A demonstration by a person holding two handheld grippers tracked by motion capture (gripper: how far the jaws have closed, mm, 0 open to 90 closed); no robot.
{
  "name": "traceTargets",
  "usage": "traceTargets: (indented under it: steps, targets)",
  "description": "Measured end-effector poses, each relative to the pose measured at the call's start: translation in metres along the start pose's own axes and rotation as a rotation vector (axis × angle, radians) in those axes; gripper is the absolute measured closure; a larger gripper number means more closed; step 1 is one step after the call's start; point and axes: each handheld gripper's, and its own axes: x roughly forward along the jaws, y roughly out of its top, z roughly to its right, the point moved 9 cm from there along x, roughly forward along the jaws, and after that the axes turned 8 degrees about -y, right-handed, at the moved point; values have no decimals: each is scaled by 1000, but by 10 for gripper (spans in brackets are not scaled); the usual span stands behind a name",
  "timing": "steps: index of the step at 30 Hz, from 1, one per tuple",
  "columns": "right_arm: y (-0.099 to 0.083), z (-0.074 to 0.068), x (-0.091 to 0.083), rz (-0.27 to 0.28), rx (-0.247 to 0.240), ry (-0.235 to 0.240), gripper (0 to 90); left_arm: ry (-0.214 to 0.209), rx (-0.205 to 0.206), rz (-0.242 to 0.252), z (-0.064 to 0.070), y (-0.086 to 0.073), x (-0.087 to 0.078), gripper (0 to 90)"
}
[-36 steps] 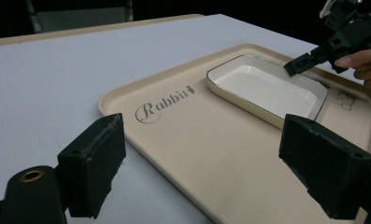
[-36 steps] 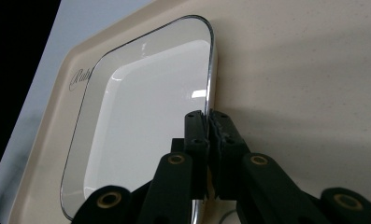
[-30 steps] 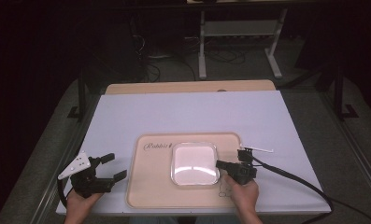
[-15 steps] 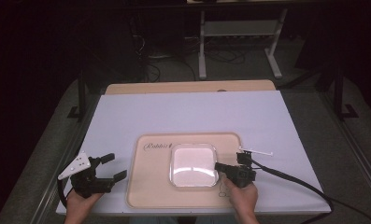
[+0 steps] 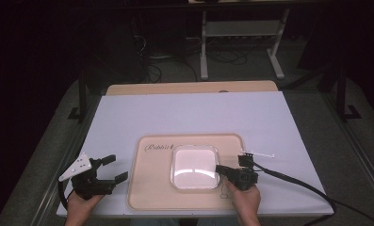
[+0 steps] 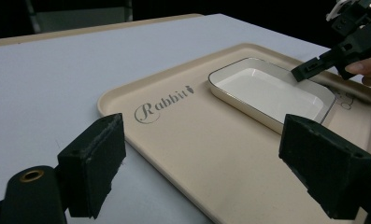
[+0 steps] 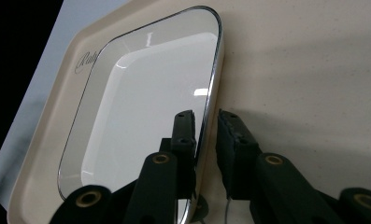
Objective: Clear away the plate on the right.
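Astride dish rim [image 7: 210, 93], right gripper [image 7: 203, 116] fingers.

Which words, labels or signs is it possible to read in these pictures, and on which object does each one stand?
"Rabbit", in dark cursive script, on the beige tray, beside the white dish.
A small dark mark right after that word: too small to make out.
A line drawing on the tray near the right gripper: partly hidden, not readable.
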Motion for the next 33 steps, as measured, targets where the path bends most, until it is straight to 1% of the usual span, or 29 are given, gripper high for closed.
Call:
traceTargets:
  steps: [1, 3, 4, 5, 6, 7, 8, 9, 11, 13, 15, 18, 22, 23, 29, 33]
  targets:
    - [2, 0, -3, 17, -21, 2, 701, 0, 0, -1, 0, 0, 0, 145]
    - [4, 0, -4, 24, -28, 1, 684, 0, -1, 0, 0, 0, 0, 145]
    - [7, 0, -8, 39, -45, 9, 652, -1, -2, 0, 0, 0, 1, 145]
    - [7, 0, -8, 39, -45, 9, 652, -1, -2, 0, 0, 0, 1, 145]
    - [11, 0, -12, 46, -62, 18, 622, -1, -3, 0, 1, 0, 1, 145]
    - [11, 0, -12, 46, -62, 18, 622, -1, -3, 0, 1, 0, 1, 145]
    - [16, 0, -17, 58, -85, 23, 606, -3, -1, -2, 1, 0, 1, 145]
    - [16, 0, -17, 58, -85, 23, 606, -2, -1, -2, 1, 0, 1, 145]
    - [20, 2, -23, 68, -114, 22, 575, -2, 0, -3, 1, 0, 2, 145]
    - [24, 5, -26, 83, -140, 7, 548, -2, 0, -2, 1, 0, 2, 145]
    - [26, 8, -27, 85, -169, 5, 520, -2, -1, -1, 1, 0, 1, 145]
    - [29, 12, -29, 91, -179, 22, 494, -1, -1, -2, 1, 0, 2, 145]
    - [35, 20, -35, 125, -210, 14, 452, -3, 0, -4, 1, -1, 3, 145]
    - [37, 22, -37, 139, -231, -1, 448, -3, -1, -6, 1, -1, 3, 145]
    - [47, 25, -51, 212, -318, -19, 392, 0, 0, -7, 2, -1, 4, 145]
    - [54, 29, -60, 251, -374, -31, 353, -2, 2, -12, 3, -1, 5, 145]
